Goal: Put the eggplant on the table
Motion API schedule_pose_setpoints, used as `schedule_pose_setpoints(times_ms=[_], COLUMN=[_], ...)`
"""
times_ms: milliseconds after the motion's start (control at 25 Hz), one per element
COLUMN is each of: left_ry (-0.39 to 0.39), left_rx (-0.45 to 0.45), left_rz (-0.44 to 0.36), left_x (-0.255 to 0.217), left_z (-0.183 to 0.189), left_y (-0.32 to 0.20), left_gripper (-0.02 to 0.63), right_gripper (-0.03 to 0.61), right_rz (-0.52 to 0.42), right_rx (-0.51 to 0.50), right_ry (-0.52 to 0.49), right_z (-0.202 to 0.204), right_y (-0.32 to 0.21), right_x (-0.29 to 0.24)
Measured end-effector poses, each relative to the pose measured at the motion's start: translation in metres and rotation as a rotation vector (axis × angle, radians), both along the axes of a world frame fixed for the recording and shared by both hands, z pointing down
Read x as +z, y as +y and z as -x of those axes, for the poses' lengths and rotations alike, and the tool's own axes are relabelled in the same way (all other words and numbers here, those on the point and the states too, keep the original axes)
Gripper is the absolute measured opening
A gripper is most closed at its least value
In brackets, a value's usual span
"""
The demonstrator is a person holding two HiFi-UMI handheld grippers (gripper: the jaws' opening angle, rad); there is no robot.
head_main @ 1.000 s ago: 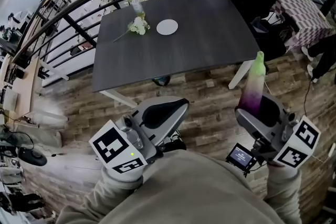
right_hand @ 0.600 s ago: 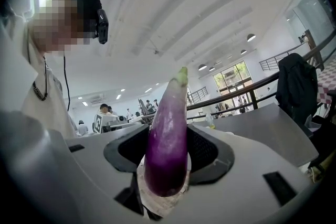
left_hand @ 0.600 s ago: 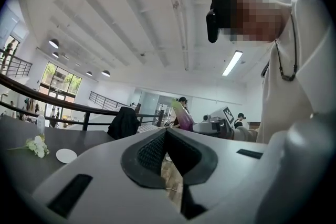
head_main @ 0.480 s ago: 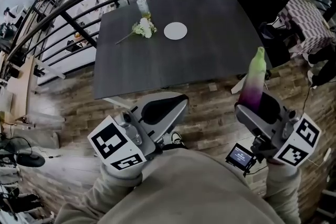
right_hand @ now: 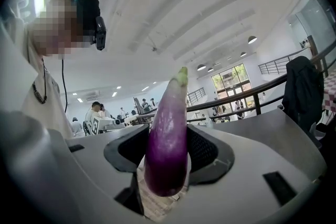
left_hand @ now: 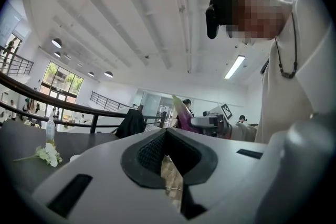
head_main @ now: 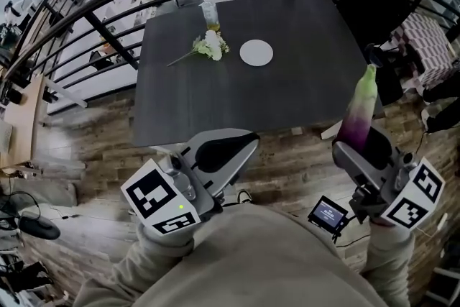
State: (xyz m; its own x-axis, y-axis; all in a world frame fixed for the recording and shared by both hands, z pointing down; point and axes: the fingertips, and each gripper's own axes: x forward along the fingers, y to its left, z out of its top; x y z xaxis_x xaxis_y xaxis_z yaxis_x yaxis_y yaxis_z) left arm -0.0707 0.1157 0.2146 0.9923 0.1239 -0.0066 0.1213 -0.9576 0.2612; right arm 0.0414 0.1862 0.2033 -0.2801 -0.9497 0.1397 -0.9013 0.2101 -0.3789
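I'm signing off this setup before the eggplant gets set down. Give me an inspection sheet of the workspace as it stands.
surface: dark table, near half bare.
job's things: eggplant upright, green tip up, held short of the table, not yet on it.
clutter: white flowers, a clear bottle and a white disc, all on the table's far side.
grippers: right gripper shut on the eggplant; left gripper shut, nothing in it.
cables: a dark lead on the floor at lower left.
surroundings: wood floor; black railing behind the table; dark jacket at its right far corner.
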Motion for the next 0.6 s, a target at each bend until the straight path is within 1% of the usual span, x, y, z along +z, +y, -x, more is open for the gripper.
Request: schedule_pose_setpoints(times_ms=[200, 400, 600], left_ry=[0.01, 0.022, 0.031], left_rx=[-0.025, -0.065, -0.116], left_rz=[0.009, 0.034, 0.042], left_x=[0.006, 0.011, 0.011], left_z=[0.013, 0.026, 0.034], left_y=[-0.033, -0.049, -0.064], left_gripper=[0.005, 0.005, 0.005], right_gripper=[0.232, 0.232, 0.232], right_rz=[0.0, 0.002, 0.007], right_rx=[-0.03, -0.057, -0.115], right_ry=[0.029, 0.039, 0.041], right_z=[0.011, 0.016, 0.022], right_y=[-0.036, -0.055, -0.081], right_x=[-0.001, -0.004, -0.003])
